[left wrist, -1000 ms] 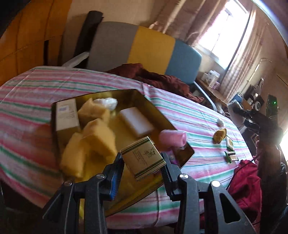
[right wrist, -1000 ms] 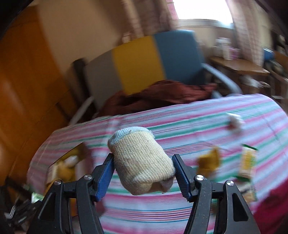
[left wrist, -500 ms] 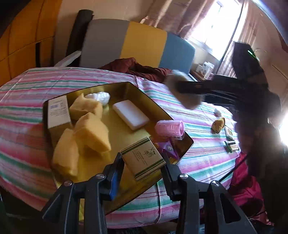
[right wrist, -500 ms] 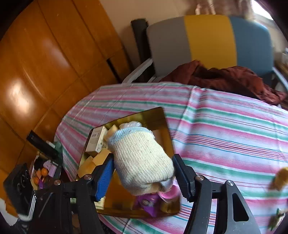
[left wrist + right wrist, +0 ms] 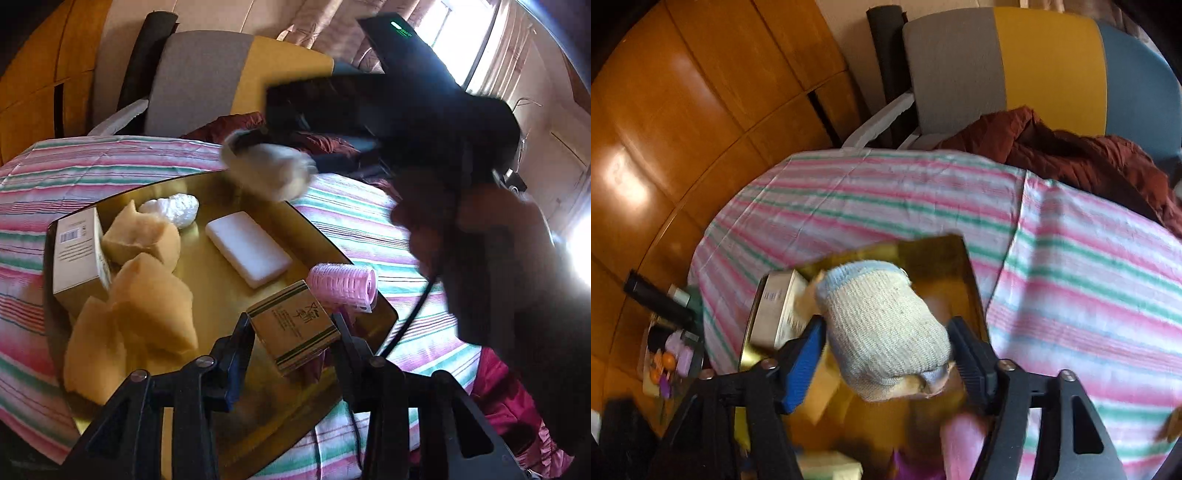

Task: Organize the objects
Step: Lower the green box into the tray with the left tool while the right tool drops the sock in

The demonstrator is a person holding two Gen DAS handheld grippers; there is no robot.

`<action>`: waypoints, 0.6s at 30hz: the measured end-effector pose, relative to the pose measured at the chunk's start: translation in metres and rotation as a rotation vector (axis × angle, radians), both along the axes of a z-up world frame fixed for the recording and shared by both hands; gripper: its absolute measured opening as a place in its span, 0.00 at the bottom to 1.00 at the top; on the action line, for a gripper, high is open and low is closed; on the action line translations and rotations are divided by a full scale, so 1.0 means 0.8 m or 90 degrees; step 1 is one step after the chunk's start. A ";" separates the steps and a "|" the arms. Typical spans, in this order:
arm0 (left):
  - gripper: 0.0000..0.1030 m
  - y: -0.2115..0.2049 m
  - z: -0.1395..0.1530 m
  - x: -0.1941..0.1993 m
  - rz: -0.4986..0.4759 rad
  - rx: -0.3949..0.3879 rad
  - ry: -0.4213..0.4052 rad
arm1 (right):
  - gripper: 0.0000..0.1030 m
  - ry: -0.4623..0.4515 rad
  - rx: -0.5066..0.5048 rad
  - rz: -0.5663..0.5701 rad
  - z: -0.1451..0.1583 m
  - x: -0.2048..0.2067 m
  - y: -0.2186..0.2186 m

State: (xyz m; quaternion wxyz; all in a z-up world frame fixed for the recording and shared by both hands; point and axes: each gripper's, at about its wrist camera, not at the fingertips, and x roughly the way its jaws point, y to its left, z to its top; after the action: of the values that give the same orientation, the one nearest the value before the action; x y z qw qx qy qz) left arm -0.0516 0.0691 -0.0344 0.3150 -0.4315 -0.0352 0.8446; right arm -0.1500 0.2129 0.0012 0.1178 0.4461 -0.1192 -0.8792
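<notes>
The sorting looks well along but not finished: the gold tray (image 5: 221, 184) on the striped tablecloth (image 5: 92, 162) already carries a white box (image 5: 75, 254) against its left edge, three yellow sponges (image 5: 151, 295) beside it, a crumpled white wad (image 5: 171, 208) near the far edge, a white bar (image 5: 247, 253) in the middle and a pink hair roller (image 5: 343, 286) at the right edge. Two things are about to join them. The left gripper (image 5: 291, 336) is clamped on a small green-striped box (image 5: 293, 325) above the tray's near-right corner, not yet set down. The right gripper (image 5: 886, 350) hangs over the tray with its jaws opening; the rolled knit sock (image 5: 882, 325) sits between them, the blue pad on the left already clear of it, so it seems to be dropping free. I judge that both items go in next. The left wrist view lays out the whole tray and shows the sock (image 5: 269, 173) as a blur above the tray's far edge under the dark right gripper and the hand (image 5: 443, 229) holding it. The right wrist view alone shows the gap at the pad, plus a cluttered bin (image 5: 665, 354) down beyond the table's left edge.
</notes>
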 end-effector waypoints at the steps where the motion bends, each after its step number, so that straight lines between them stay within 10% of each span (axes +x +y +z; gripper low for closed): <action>1: 0.40 0.001 -0.002 -0.003 0.000 0.001 -0.002 | 0.97 0.004 0.002 -0.010 0.001 -0.007 0.001; 18: 0.59 0.022 -0.019 -0.012 -0.047 0.117 -0.098 | 0.99 0.001 0.009 -0.074 -0.012 0.079 0.048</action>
State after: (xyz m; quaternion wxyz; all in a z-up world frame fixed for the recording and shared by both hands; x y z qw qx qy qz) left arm -0.0614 0.0865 -0.0499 0.3802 -0.4656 -0.1204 0.7901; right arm -0.0868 0.2511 -0.0086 0.0633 0.4386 -0.1388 -0.8856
